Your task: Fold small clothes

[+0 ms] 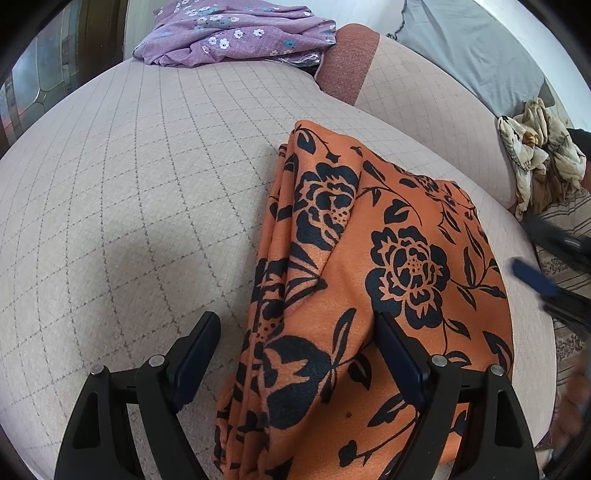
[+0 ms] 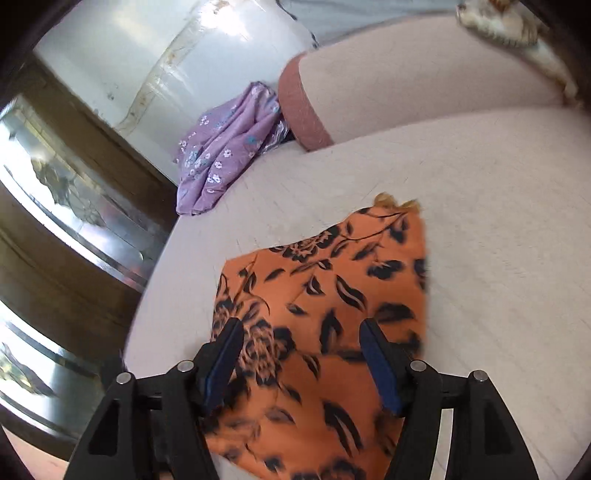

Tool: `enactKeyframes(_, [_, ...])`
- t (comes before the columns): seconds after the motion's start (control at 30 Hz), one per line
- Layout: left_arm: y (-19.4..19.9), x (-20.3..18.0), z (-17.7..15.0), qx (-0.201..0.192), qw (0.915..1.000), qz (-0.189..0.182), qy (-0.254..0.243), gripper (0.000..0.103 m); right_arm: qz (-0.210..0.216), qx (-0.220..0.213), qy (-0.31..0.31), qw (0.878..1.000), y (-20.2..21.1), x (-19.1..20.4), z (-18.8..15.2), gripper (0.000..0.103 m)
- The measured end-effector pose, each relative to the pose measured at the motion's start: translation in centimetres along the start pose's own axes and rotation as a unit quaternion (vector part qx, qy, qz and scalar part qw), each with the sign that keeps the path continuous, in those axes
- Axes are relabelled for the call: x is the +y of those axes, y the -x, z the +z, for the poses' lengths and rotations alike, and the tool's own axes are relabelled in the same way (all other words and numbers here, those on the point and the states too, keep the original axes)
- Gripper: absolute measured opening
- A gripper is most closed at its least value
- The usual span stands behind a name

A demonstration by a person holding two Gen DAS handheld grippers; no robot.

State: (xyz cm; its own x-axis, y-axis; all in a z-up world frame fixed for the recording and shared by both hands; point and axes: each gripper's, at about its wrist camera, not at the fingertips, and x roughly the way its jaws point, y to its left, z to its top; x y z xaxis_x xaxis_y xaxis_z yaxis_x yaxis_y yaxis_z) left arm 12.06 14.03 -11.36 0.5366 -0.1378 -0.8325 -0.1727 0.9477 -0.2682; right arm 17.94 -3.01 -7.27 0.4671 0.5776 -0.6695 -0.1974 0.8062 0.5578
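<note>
An orange garment with black flowers (image 1: 369,280) lies folded on the beige checked sofa seat (image 1: 147,184); it also shows in the right wrist view (image 2: 325,295). My left gripper (image 1: 295,325) is open, its fingers either side of the garment's near left part, holding nothing. My right gripper (image 2: 301,332) is open above the garment, empty, and shows blurred at the right edge of the left wrist view (image 1: 535,277).
A crumpled purple floral cloth (image 1: 236,33) lies at the far end of the sofa (image 2: 221,155). A cream patterned cloth (image 1: 535,155) sits at the right. A grey pillow (image 1: 476,48) and a terracotta cushion edge (image 1: 347,62) stand behind. A glass-panelled door (image 2: 55,221) is at the left.
</note>
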Motion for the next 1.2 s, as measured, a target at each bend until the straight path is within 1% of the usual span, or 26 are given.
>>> enactKeyframes(0.03, [0.0,0.0,0.0,0.0,1.0,0.0,-0.001,0.086,-0.007,0.023,-0.014,1.0,-2.0,-0.9,0.3,0.077])
enactKeyframes(0.07, [0.0,0.0,-0.1,0.0,1.0,0.0,-0.003,0.086,-0.016,0.048,-0.034,0.998,-3.7,-2.1,0.3,0.077])
enactKeyframes(0.1, [0.1,0.0,-0.1,0.0,1.0,0.0,-0.004,0.086,-0.01,0.059,-0.066,0.996,-4.8,-3.3,0.0,0.077])
enactKeyframes(0.13, [0.2,0.2,-0.2,0.0,1.0,0.0,-0.002,0.086,-0.005,0.052,-0.076,0.996,-4.8,-3.3,0.1,0.077])
enactKeyframes(0.2, [0.2,0.3,-0.1,0.002,1.0,-0.001,0.002,0.086,0.014,0.04,-0.047,0.998,-3.6,-1.5,0.9,0.078])
enactKeyframes(0.27, [0.1,0.2,0.0,0.002,1.0,0.002,0.001,0.086,0.015,0.018,-0.029,0.999,-2.8,-0.4,2.0,0.078])
enactKeyframes(0.33, [0.0,0.1,0.0,0.001,1.0,0.003,-0.003,0.086,0.018,0.007,-0.049,0.999,-3.2,-1.0,3.3,0.078])
enactKeyframes(0.37, [-0.1,0.1,0.0,0.001,1.0,0.001,-0.003,0.086,0.013,0.008,-0.061,0.998,-3.8,-1.8,3.7,0.079])
enactKeyframes(0.4, [-0.1,0.0,0.0,0.0,1.0,0.0,-0.003,0.086,-0.008,0.018,-0.079,0.997,-5.3,-3.2,3.9,0.08])
enactKeyframes(0.43, [-0.2,0.0,0.0,-0.001,1.0,0.001,-0.006,0.086,-0.016,0.045,-0.101,0.994,-6.9,-4.8,3.6,0.08])
enactKeyframes(0.47, [-0.2,0.0,0.0,-0.001,1.0,0.002,-0.008,0.086,-0.003,0.059,-0.122,0.991,-7.8,-5.8,3.3,0.079])
enactKeyframes(0.53, [-0.2,0.0,0.1,0.0,1.0,0.002,-0.007,0.086,0.004,0.033,-0.12,0.992,-7.0,-5.6,3.3,0.079])
enactKeyframes(0.6, [-0.3,0.1,0.2,0.002,1.0,0.0,-0.003,0.086,-0.009,0.032,-0.087,0.996,-5.6,-3.5,3.0,0.079])
enactKeyframes(0.67, [-0.2,0.1,0.3,0.002,1.0,-0.001,-0.002,0.086,0.01,0.026,-0.051,0.998,-4.0,-1.4,2.1,0.079])
enactKeyframes(0.73, [-0.2,0.2,0.4,0.002,1.0,-0.004,0.003,0.086,0.031,0.023,-0.016,0.999,-2.0,0.8,0.1,0.079])
enactKeyframes(0.8, [0.0,0.4,0.4,0.002,0.9999,-0.01,0.009,0.086,0.042,0.016,-0.008,0.999,-0.3,1.5,-2.2,0.079])
enactKeyframes(0.87, [0.4,1.0,0.4,-0.004,0.9996,-0.021,0.02,0.086,0.046,0.015,-0.018,0.999,1.1,1.4,-4.4,0.079])
enactKeyframes(0.93, [1.1,1.9,0.2,-0.023,0.9986,-0.027,0.04,0.086,0.048,0.029,-0.009,0.998,0.9,2.0,-6.6,0.079])
enactKeyframes(0.97, [1.3,2.3,0.0,-0.025,0.9984,-0.025,0.043,0.086,0.049,0.038,-0.012,0.998,0.7,1.8,-7.5,0.079])
enactKeyframes(1.03, [1.4,3.1,-0.5,-0.018,0.9985,-0.019,0.048,0.086,0.048,0.072,-0.017,0.996,-1.1,0.6,-8.8,0.08])
enactKeyframes(1.1, [1.5,3.2,-0.9,-0.016,0.9991,-0.011,0.037,0.086,0.047,0.064,-0.016,0.997,-1.4,0.7,-9.1,0.08])
enactKeyframes(1.13, [1.5,3.0,-1.0,-0.013,0.9995,-0.005,0.029,0.085,0.049,0.063,-0.019,0.997,-1.4,0.7,-9.0,0.082])
enactKeyframes(1.2, [1.7,2.7,-0.8,-0.007,0.9997,0.003,0.025,0.081,0.051,0.065,-0.028,0.996,-1.3,0.7,-8.8,0.082])
